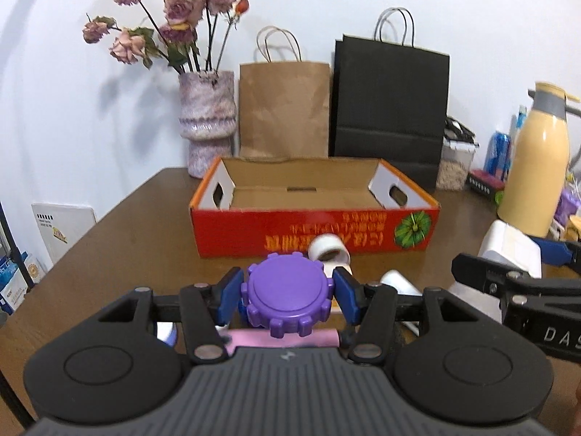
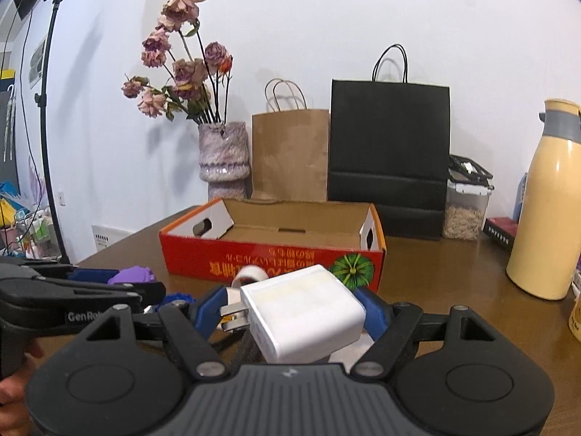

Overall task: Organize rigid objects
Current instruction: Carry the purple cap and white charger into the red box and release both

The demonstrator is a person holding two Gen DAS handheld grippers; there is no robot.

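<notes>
The left gripper [image 1: 288, 292] has its blue fingers [image 1: 228, 296] pressed on either side of a purple plastic gear-edged round lid [image 1: 288, 294], held clear of the table, while the right gripper [image 2: 290, 312] has its fingers [image 2: 208, 309] clamped across a white square plastic charger block with metal prongs [image 2: 303, 312], also lifted. Just ahead of both pairs of fingers lies a small white tape roll [image 1: 328, 249] on the brown wooden table [image 1: 127, 247], and beyond it the open red cardboard box with a watermelon print [image 1: 316, 232], its inside apparently bare. To do this step well, I would carry each piece over the near wall before lowering, keep the two grippers apart, and set the pieces down flat rather than dropping them. Counted: one lid, one charger, one box, one tape roll; farther back stand two paper bags, one vase and one cream flask.
</notes>
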